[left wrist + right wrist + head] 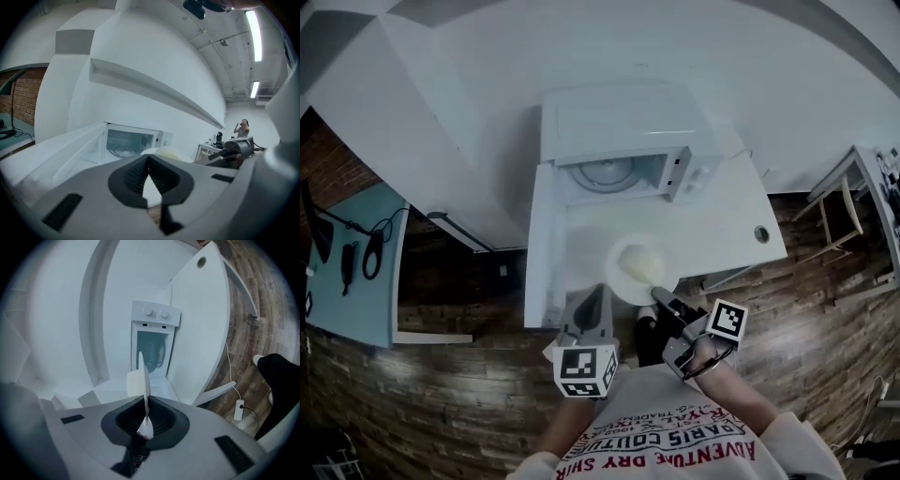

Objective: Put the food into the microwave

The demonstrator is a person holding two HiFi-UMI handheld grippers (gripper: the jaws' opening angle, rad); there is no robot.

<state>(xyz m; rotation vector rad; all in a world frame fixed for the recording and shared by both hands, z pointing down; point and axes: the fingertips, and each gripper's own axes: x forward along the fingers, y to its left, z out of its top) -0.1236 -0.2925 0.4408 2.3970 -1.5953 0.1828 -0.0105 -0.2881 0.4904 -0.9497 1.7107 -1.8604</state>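
Note:
A white plate carrying pale food hovers over the white table's front edge, before the microwave. The microwave's door hangs open to the left, and its glass turntable shows inside. My right gripper is shut on the plate's near rim; in the right gripper view the plate stands edge-on between the jaws of the right gripper, facing the microwave. My left gripper is beside it on the left, shut and holding nothing. The left gripper view shows the left gripper, the microwave and the food.
The white table has a round cable hole at its right end. A chair stands right of it on the wooden floor. A teal desk is at far left. A power strip lies on the floor. A person stands far off.

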